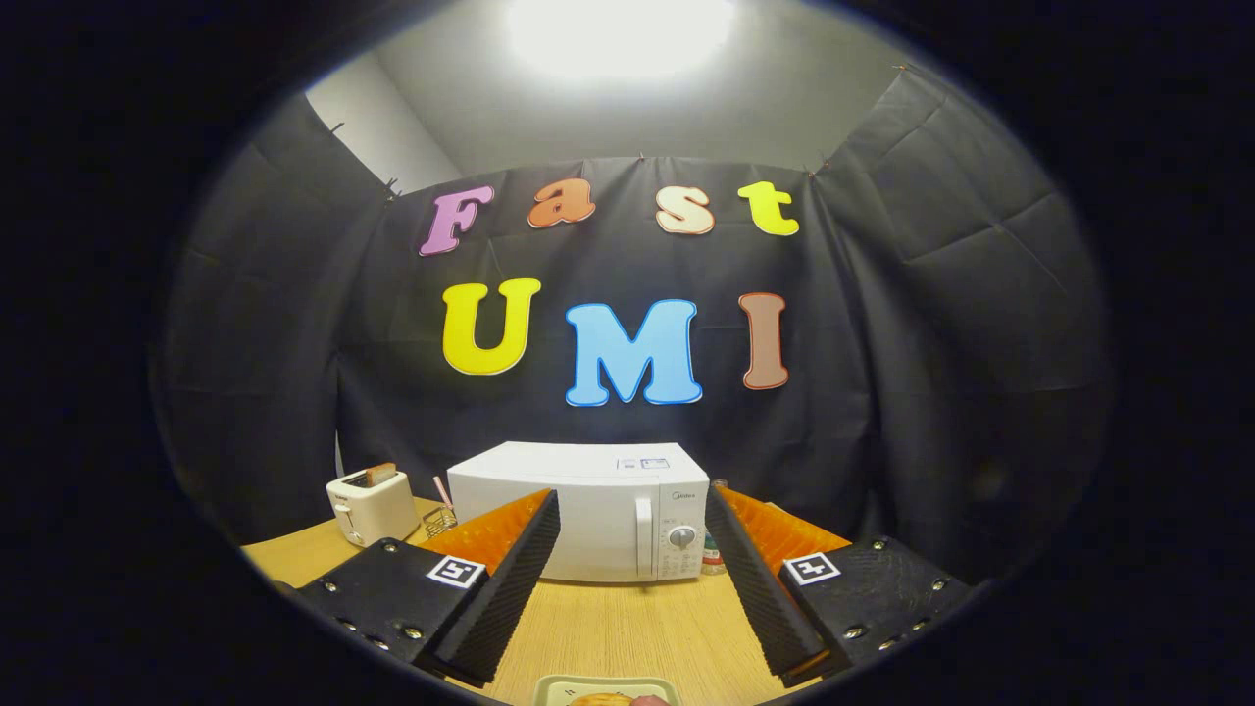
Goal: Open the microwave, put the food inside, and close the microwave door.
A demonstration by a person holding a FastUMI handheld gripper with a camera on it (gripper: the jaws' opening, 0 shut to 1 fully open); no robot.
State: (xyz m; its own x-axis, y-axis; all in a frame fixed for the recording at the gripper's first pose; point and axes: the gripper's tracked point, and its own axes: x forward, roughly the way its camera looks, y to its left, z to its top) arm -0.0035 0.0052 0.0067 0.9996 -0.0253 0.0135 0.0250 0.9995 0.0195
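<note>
The microwave (588,510) stands on the wooden table (627,628) with its door shut, the vertical handle (644,537) and a round dial (681,537) on the side nearer the right finger. The gripper (632,569) hangs in front of the microwave with its fingers spread wide apart and nothing between them, so the microwave's front shows through the gap. Closer than the microwave, just below the fingers, lies a pale tray (608,690) carrying the food (603,700) (a browned piece, mostly cut off from sight). To the left of the microwave, a little apart from it, sits a cream toaster (371,505) with a slice sticking up out of its slot. Between the toaster and the microwave there is a small wire holder (440,518) with a pink stick in it
</note>
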